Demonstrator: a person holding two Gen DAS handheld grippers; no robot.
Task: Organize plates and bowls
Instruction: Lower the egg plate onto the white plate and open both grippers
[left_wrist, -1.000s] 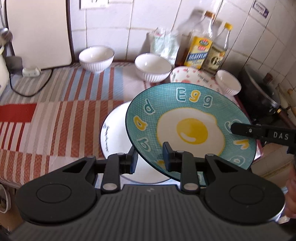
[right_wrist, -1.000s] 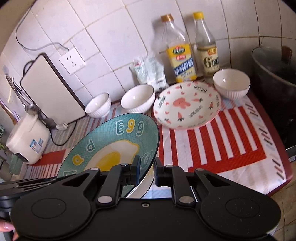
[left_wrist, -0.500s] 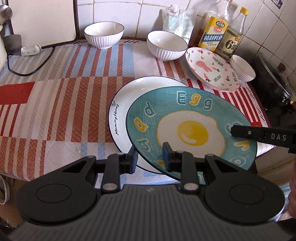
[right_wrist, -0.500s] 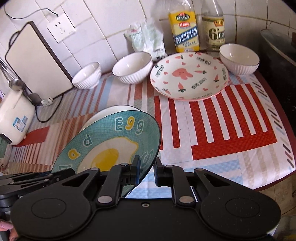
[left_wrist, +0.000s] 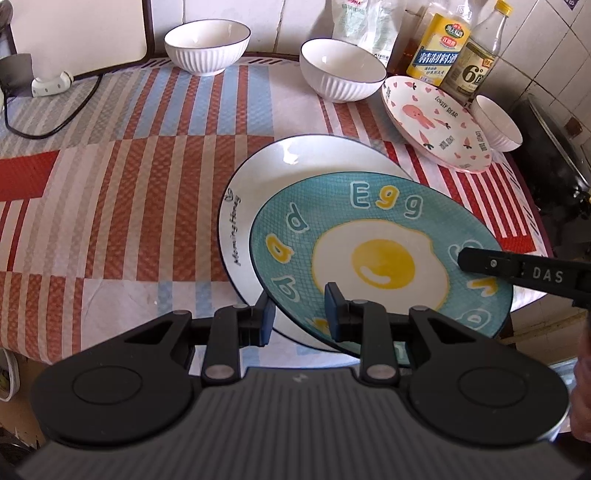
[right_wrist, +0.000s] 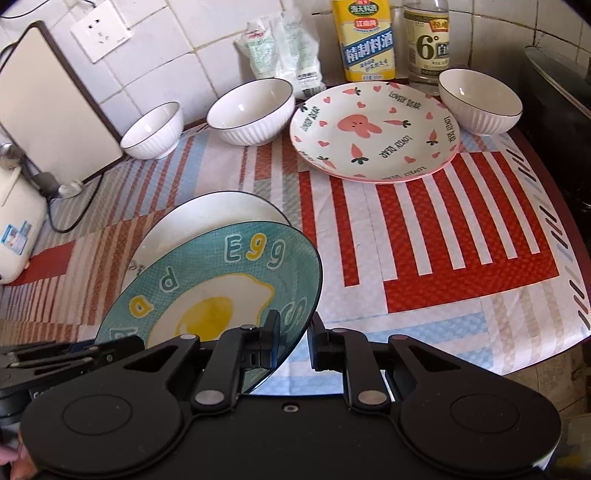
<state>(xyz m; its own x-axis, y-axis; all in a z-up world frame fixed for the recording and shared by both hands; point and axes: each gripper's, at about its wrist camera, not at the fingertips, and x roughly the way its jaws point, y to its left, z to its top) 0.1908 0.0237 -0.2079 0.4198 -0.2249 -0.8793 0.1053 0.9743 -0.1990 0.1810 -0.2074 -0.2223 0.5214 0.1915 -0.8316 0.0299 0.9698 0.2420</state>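
A teal egg-print plate (left_wrist: 380, 258) is held tilted just above a white plate (left_wrist: 295, 173) on the striped cloth. My left gripper (left_wrist: 300, 314) is shut on the teal plate's near rim. My right gripper (right_wrist: 293, 341) is shut on its right rim; the teal plate (right_wrist: 218, 291) and the white plate (right_wrist: 214, 214) also show in the right wrist view. A pink rabbit plate (right_wrist: 373, 129) lies at the back right. Three white ribbed bowls stand at the back: left (right_wrist: 153, 129), middle (right_wrist: 251, 110), right (right_wrist: 480, 99).
Two bottles (right_wrist: 364, 37) and a plastic packet (right_wrist: 284, 48) stand against the tiled wall. A white board (right_wrist: 48, 107), a rice cooker (right_wrist: 16, 225) and a cable are at the left. A dark pot (left_wrist: 554, 155) sits beyond the table's right edge.
Both grippers have lowered the teal plate towards the white plate, and its tilt has flattened. Both views now look down more steeply at the table.
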